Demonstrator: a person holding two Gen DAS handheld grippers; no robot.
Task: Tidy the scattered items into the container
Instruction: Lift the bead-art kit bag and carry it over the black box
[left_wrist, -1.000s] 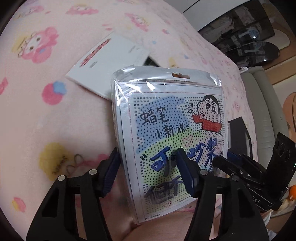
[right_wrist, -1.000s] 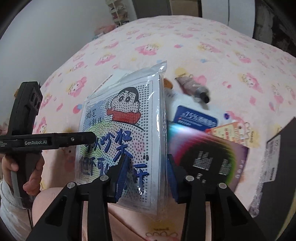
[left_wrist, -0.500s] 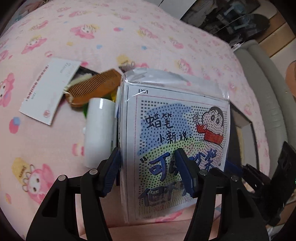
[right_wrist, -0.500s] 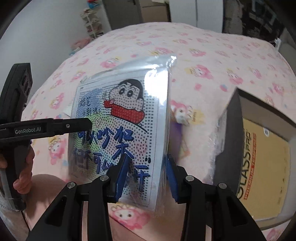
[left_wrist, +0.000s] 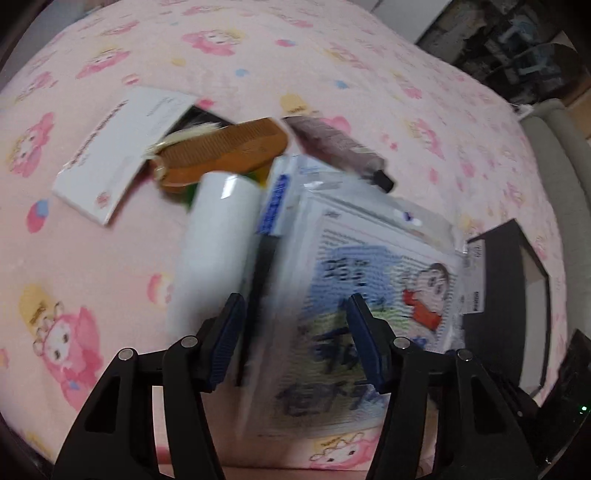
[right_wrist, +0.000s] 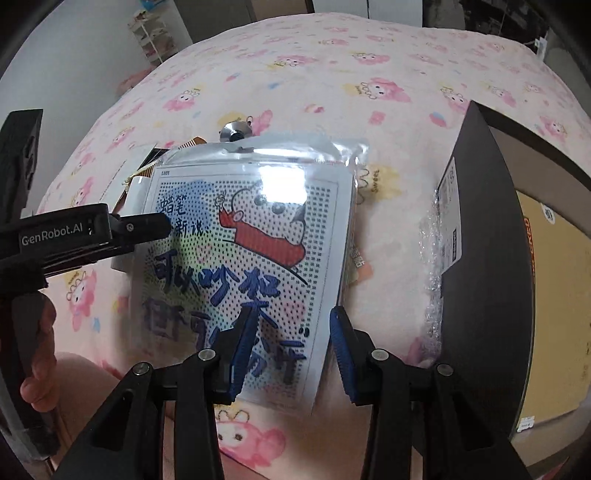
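Note:
A cartoon craft packet in a clear bag is held off the pink bed, tilted and blurred. My left gripper has its jaws wide, with the packet's left part between them. My right gripper also has its jaws wide, over the packet's lower right corner. Whether either pad presses it I cannot tell. The open black box stands just right of the packet. A white tube, wooden comb, white card and dark tube lie behind.
The pink cartoon bedspread covers the whole surface. The box holds a yellow package and bubble wrap lines its outer side. A blue-labelled pack lies under the packet. A grey sofa borders the bed's right side.
The packet has been carried right toward the black box and now tilts. The items that lay under it have come into sight. Both grippers moved with it.

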